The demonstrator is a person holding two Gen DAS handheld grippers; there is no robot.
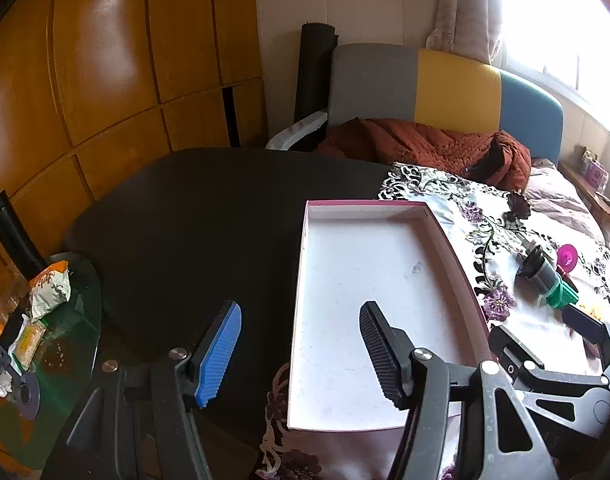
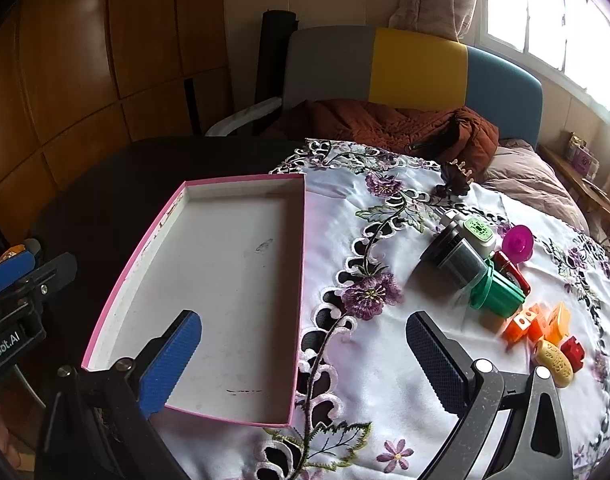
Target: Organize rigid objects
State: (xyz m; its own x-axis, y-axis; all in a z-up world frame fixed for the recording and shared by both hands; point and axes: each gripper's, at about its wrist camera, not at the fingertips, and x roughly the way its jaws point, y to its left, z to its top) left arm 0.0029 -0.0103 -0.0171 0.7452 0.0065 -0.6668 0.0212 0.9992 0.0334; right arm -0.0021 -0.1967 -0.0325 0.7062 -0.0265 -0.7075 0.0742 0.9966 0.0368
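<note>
I am working over a dark table [image 1: 177, 216] half covered by an embroidered floral cloth [image 2: 385, 360]. My left claw [image 1: 301, 354] and right claw [image 2: 305, 364] are both hanging open, holding nothing. The pink-rimmed box [image 2: 209, 178] is sitting empty; the toy pile [image 2: 501, 292] is lying well right. Grabbing there is risking rolling the black cylinder [image 2: 453, 258] away. Only "Robot.AI" is reading on the left rig
</note>
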